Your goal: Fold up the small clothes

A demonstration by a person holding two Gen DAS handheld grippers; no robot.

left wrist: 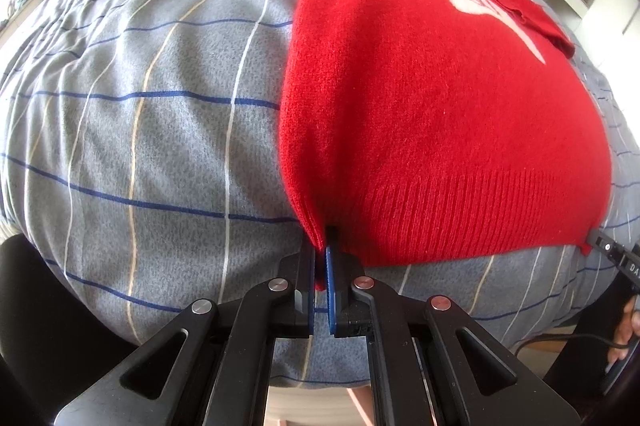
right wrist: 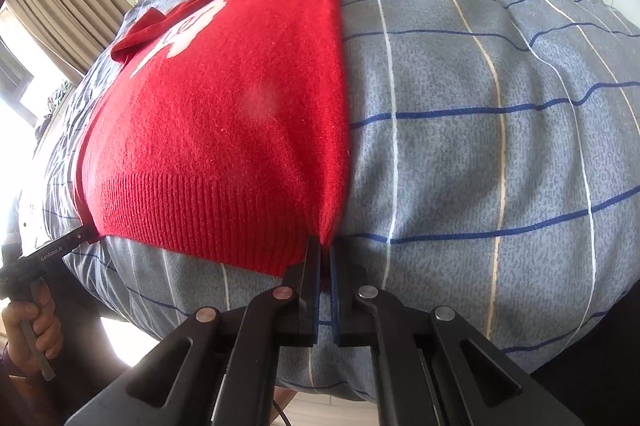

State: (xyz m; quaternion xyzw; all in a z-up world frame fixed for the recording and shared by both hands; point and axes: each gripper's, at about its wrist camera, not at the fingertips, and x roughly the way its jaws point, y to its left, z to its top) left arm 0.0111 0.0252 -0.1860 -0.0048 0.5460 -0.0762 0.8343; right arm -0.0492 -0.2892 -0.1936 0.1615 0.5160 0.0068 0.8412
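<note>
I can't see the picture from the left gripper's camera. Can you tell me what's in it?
The left gripper is pinching the bottom left corner of a red sweater lying flat on a grey checked bed cover. The sweater's sleeves are folded across a white design on its chest.

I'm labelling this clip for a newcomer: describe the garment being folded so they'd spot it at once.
A bed with a grey checked cover fills the view. On it lies a red sweater, its ribbed hem nearest. It is the only red thing there, with a white design on the chest.
</note>
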